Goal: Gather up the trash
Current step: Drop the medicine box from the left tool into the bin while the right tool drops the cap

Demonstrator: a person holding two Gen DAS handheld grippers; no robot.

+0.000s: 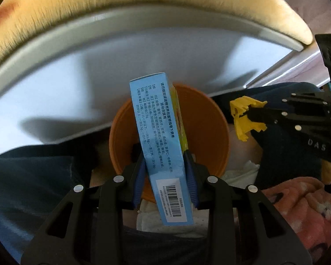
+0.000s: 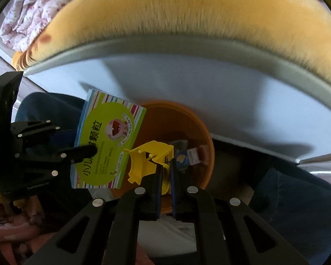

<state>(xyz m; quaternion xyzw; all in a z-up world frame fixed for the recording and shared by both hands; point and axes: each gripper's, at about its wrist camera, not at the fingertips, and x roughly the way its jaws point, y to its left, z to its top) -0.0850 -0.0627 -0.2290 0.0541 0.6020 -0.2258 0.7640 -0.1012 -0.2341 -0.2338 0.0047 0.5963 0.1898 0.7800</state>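
My left gripper (image 1: 165, 165) is shut on a blue medicine box (image 1: 156, 121), which stands on end over the mouth of an orange bin (image 1: 209, 132). In the right wrist view the box (image 2: 106, 141) shows its green striped face, with the left gripper (image 2: 88, 152) clamped on it at the bin's left rim. My right gripper (image 2: 165, 170) is shut on a yellow plastic piece (image 2: 147, 163) above the orange bin (image 2: 165, 119). Small packets (image 2: 187, 156) lie inside the bin. The right gripper (image 1: 249, 116) and its yellow piece (image 1: 242, 119) also show at the right of the left wrist view.
A pale blue-white panel (image 1: 99, 66) topped by a yellow plush cover (image 1: 143, 4) runs behind the bin. A floral quilt (image 2: 28, 15) lies at the far left. A person's legs in dark jeans (image 2: 286, 194) flank the bin. A pink blanket (image 1: 298, 203) lies at lower right.
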